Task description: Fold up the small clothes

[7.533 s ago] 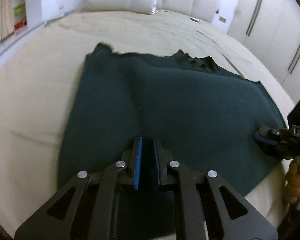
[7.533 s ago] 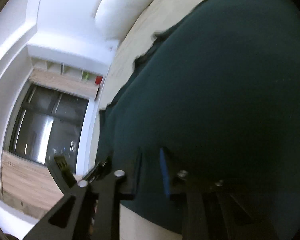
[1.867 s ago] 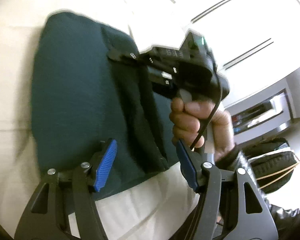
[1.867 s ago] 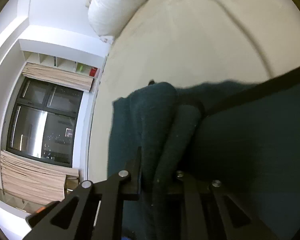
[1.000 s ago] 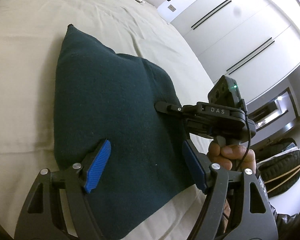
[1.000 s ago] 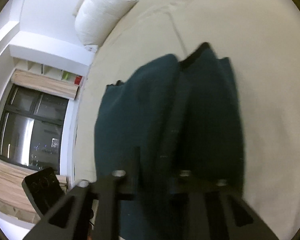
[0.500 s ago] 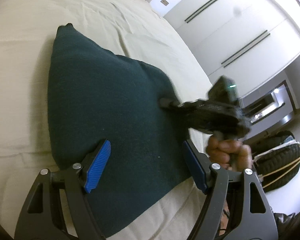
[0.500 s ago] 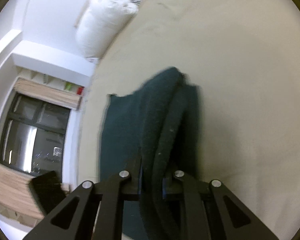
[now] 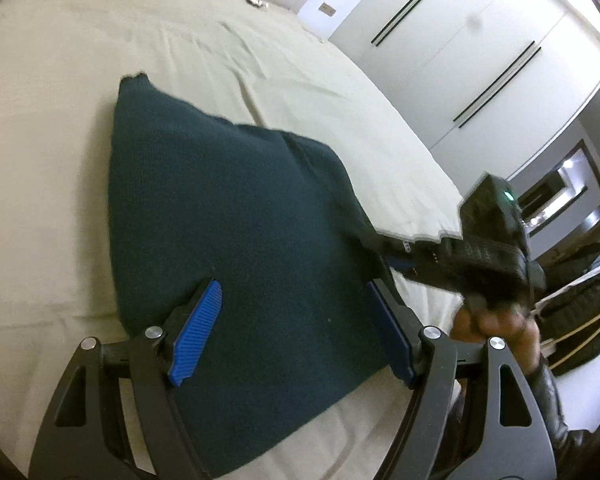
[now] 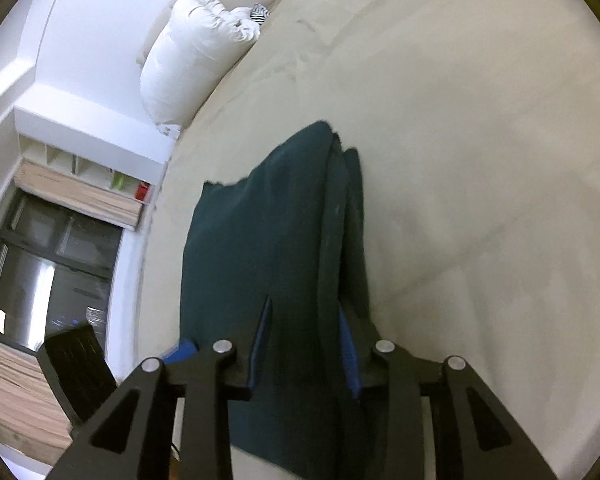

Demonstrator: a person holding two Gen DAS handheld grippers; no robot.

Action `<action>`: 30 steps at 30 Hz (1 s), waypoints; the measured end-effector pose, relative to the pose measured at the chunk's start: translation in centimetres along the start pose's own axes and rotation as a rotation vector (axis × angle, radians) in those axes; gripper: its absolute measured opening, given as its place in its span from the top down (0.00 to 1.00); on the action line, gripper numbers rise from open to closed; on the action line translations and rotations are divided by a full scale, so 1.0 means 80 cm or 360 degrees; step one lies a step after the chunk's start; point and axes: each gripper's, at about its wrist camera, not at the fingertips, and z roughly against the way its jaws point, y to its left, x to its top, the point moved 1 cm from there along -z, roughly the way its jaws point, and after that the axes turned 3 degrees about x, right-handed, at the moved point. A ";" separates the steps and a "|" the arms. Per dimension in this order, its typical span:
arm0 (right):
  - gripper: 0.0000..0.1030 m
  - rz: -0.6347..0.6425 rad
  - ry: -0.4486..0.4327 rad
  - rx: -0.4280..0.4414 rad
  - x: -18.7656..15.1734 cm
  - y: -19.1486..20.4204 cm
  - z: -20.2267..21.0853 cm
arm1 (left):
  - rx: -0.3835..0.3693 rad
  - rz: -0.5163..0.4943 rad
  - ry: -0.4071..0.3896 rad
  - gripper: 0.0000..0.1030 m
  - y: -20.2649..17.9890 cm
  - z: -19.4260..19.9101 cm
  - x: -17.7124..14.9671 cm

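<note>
A dark teal knit cloth lies folded on the beige bed sheet. My left gripper hovers open over its near part, blue pads wide apart and nothing between them. At the cloth's right edge is my right gripper, held by a hand. In the right wrist view the cloth runs away from my right gripper. Its jaws are opening, the folded edge still lies between them, and the pads no longer pinch it. The left gripper's pad shows at the lower left.
A white pillow rests at the head of the bed. White wardrobe doors stand beyond the bed's right side, with a black bag on the floor there. A dark window and shelves lie past the left side.
My right gripper's jaws have spread off the folded edge and it has drawn back to the cloth's right edge. The cloth now lies flat. The left gripper stays open, shifted slightly.
</note>
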 end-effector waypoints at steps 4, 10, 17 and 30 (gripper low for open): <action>0.68 0.0149 0.0051 -0.0204 -0.021 -0.008 -0.010 | 0.0044 -0.0007 0.0081 0.29 0.004 -0.019 -0.001; 0.67 0.0156 0.0005 -0.0243 -0.027 -0.019 0.006 | 0.0108 -0.0082 0.0121 0.29 -0.006 -0.033 0.000; 0.66 0.0227 -0.0174 -0.0341 -0.020 0.018 0.059 | 0.0120 -0.0077 0.0127 0.29 -0.008 -0.034 0.005; 0.79 0.0340 0.0044 -0.0327 -0.045 0.023 -0.011 | 0.0230 -0.0133 0.0077 0.29 -0.028 -0.016 0.017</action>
